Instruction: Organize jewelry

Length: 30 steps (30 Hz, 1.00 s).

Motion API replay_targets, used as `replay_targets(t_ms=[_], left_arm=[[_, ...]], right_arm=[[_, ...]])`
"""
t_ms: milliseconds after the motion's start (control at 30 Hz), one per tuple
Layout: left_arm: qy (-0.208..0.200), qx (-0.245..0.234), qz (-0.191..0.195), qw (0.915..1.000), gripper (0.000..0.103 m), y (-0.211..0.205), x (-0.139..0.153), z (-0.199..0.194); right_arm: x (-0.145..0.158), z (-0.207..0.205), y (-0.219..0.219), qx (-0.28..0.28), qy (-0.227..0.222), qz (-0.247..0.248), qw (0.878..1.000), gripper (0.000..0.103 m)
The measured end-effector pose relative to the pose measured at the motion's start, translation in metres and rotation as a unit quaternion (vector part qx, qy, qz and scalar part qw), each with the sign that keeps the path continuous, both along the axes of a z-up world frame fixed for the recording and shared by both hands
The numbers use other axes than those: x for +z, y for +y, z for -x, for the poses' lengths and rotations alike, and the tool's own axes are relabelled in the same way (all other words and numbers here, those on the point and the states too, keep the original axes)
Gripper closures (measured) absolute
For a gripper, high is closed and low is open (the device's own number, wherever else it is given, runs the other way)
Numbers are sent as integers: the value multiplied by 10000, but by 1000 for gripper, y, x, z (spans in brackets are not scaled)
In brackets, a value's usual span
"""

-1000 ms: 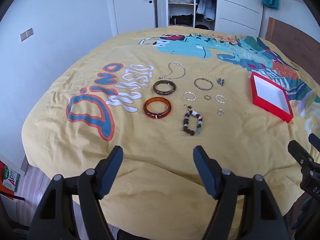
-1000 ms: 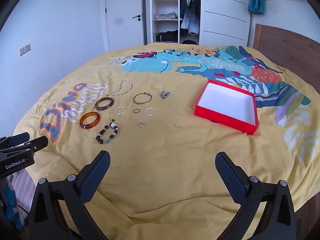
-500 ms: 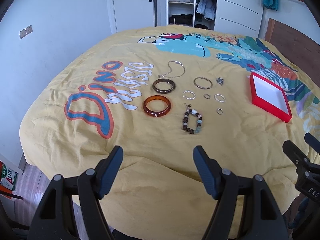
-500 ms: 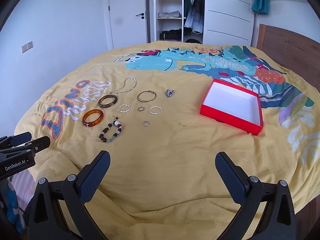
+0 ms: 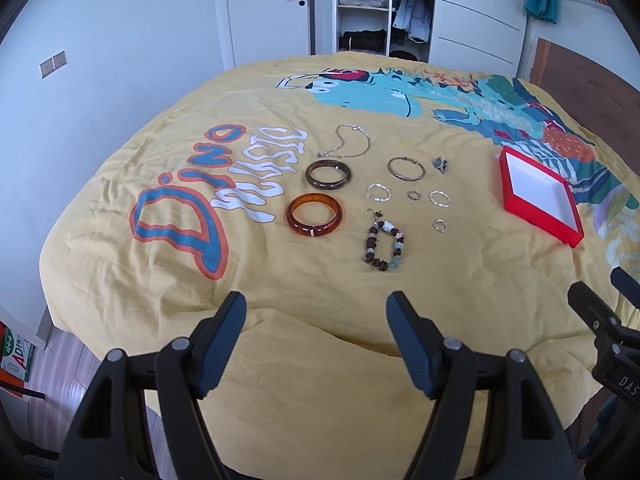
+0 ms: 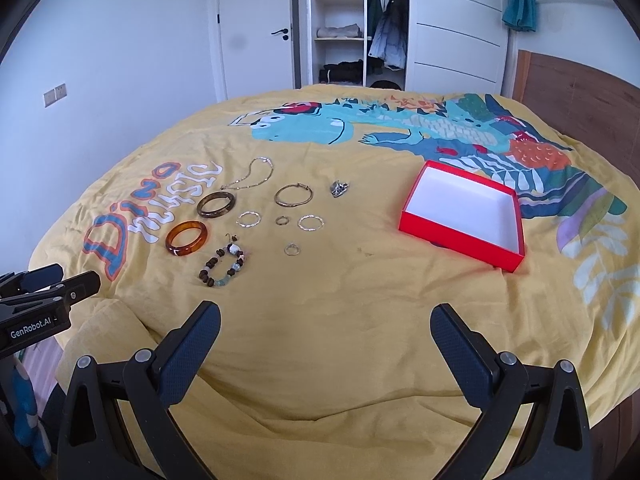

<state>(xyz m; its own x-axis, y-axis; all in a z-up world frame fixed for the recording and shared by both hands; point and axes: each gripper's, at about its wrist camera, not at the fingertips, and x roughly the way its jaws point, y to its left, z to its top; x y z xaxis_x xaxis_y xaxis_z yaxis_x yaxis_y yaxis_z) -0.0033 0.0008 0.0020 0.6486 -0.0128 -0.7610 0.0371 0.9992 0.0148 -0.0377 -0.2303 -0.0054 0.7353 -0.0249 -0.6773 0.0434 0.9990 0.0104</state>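
Observation:
Jewelry lies spread on the yellow bedspread (image 5: 280,360): an amber bangle (image 5: 314,215), a dark bangle (image 5: 328,175), a beaded bracelet (image 5: 383,246), a chain necklace (image 5: 347,146), a thin metal bangle (image 5: 406,168), a pendant (image 5: 440,164) and several small rings (image 5: 379,192). An empty red box (image 5: 540,196) sits to their right; it also shows in the right wrist view (image 6: 464,216). My left gripper (image 5: 316,336) is open and empty, short of the beaded bracelet. My right gripper (image 6: 326,344) is open and empty, near the bed's front edge.
The bed's front edge drops to the floor at lower left (image 5: 52,360). A wooden headboard (image 6: 580,96) stands at the right. A white door (image 6: 256,28) and an open wardrobe (image 6: 360,24) are behind the bed.
Both views have pulled back and tilted up slightly, so the jewelry and box sit a little lower and smaller. Both grippers stay open. Nothing on the bed has moved.

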Motion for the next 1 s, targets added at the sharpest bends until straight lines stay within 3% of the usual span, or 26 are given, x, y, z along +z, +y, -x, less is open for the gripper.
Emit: replay_targets(t_ms=[1000], left_arm=[[256,-154,-87,9995,32,-7,-22,-12]], right_arm=[[-14,-7,3,72,256,-52,9996,0]])
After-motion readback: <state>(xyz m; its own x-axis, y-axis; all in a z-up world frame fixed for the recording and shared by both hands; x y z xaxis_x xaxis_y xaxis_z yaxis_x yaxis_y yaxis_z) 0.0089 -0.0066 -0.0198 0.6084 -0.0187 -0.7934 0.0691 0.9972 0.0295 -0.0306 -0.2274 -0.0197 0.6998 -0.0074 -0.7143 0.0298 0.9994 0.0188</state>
